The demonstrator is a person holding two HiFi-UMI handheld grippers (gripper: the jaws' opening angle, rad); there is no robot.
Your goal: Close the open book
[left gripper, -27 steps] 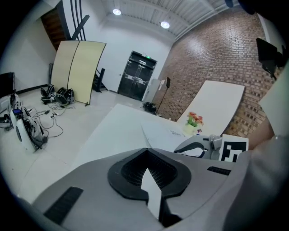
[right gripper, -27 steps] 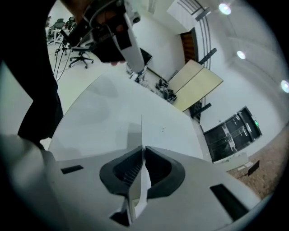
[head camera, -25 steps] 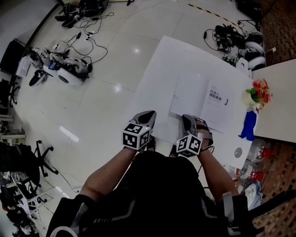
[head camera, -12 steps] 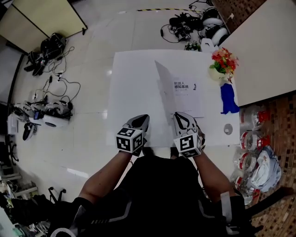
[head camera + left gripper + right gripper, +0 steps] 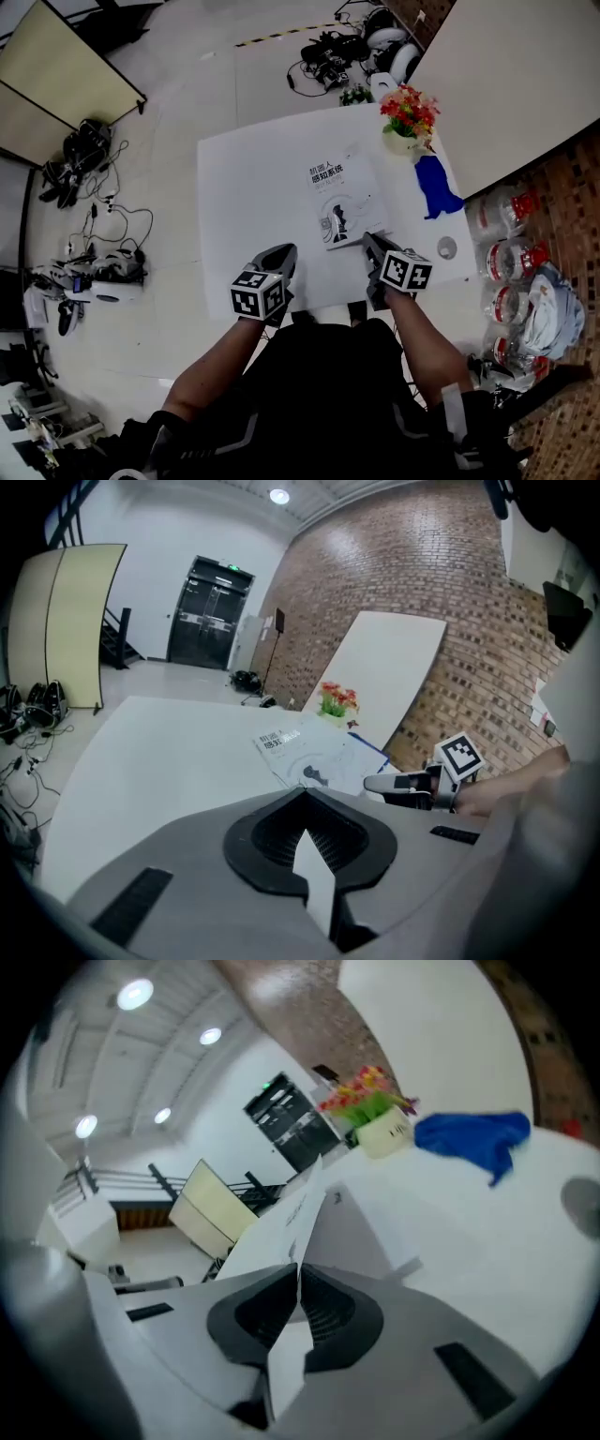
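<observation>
The right hand-held gripper (image 5: 367,239) pinches the book (image 5: 339,202) by its cover's near corner, apparently to lay it shut on the table (image 5: 248,178), while the left hand-held gripper (image 5: 284,251) hangs closed and empty nearby.

Clad in a black short-sleeved top (image 5: 328,394), with pale grey stripes across the left sleeve (image 5: 220,433) and a grey band round the right sleeve (image 5: 457,412). Fitted with a left gripper (image 5: 283,251) and a right gripper (image 5: 367,238) of smooth grey shell, lined with black ribbed pads (image 5: 323,832), each topped by a white cube (image 5: 257,294) printed with black square markers.
</observation>
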